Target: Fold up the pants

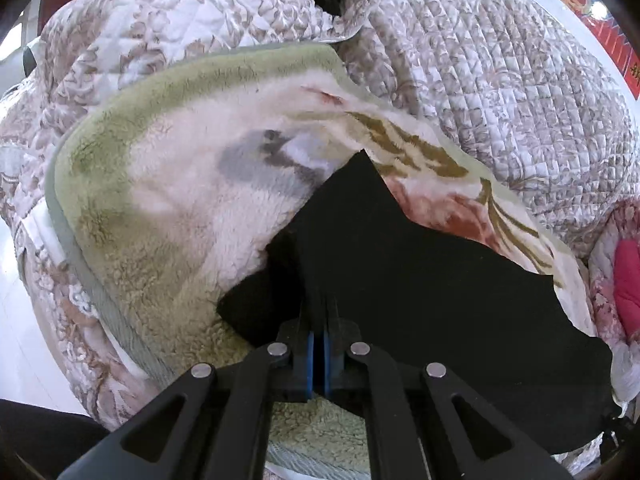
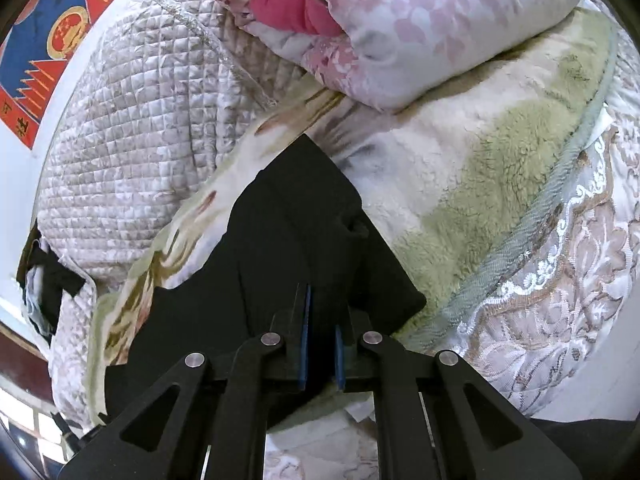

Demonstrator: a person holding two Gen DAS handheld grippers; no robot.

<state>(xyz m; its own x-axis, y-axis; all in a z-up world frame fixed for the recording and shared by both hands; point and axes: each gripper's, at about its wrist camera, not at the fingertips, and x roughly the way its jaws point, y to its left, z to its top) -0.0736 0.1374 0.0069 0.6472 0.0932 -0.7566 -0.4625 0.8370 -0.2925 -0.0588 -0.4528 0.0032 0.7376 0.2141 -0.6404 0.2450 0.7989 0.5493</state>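
Note:
Black pants (image 1: 420, 280) lie on a fleece blanket (image 1: 168, 200) on a bed. My left gripper (image 1: 320, 312) is shut on the near edge of the pants, its blue pads pressed together on the cloth. In the right wrist view the pants (image 2: 288, 220) stretch away from me over the same blanket (image 2: 480, 160). My right gripper (image 2: 322, 312) is shut on the near edge of the pants, with a narrow gap between its blue pads filled by black cloth. The fingertips of both grippers are hidden against the black fabric.
A quilted floral bedspread (image 1: 500, 80) covers the bed beyond the blanket. A rolled pink and white duvet (image 2: 400, 32) lies at the far end. A dark garment (image 2: 52, 280) hangs at the bed's left side. A red and blue poster (image 2: 44, 52) hangs on the wall.

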